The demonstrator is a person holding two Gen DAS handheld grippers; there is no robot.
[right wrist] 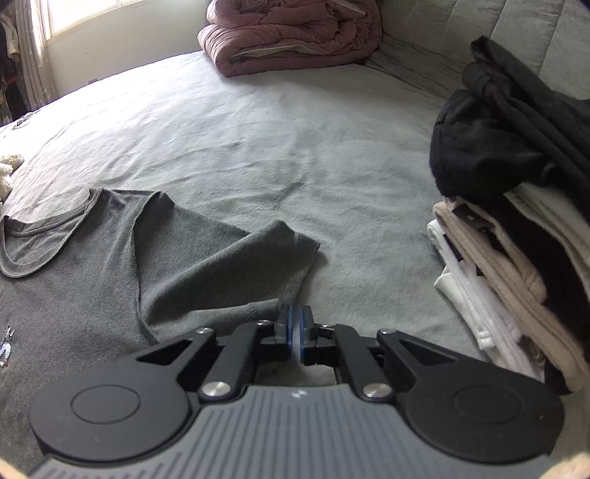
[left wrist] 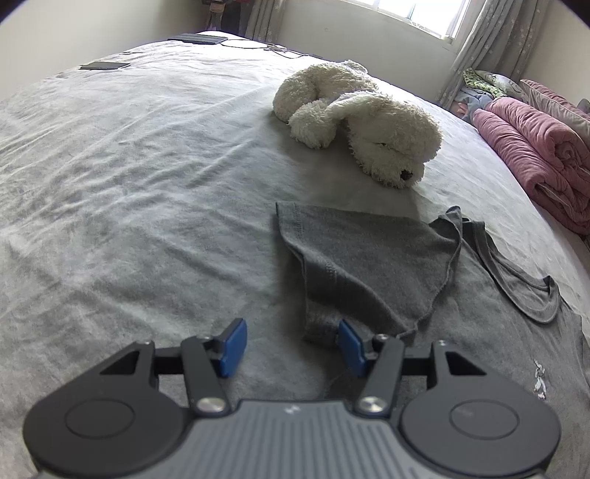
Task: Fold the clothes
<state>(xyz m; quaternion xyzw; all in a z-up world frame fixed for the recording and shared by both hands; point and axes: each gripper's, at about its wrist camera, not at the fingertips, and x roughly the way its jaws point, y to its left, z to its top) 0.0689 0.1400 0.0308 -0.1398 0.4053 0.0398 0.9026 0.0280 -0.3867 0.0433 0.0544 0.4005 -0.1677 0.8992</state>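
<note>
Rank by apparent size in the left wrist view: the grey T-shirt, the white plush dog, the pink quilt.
1. grey T-shirt, though nearest the camera
2. white plush dog
3. pink quilt, cut off at the frame's edge, so its place is unsure

A wide bed (left wrist: 147, 165) with a wrinkled grey sheet fills the room. Daylight comes through a window (left wrist: 420, 14) in the pale far wall, flanked by patterned curtains (left wrist: 479, 48). A grey padded headboard (right wrist: 479, 33) stands behind the bed.
</note>
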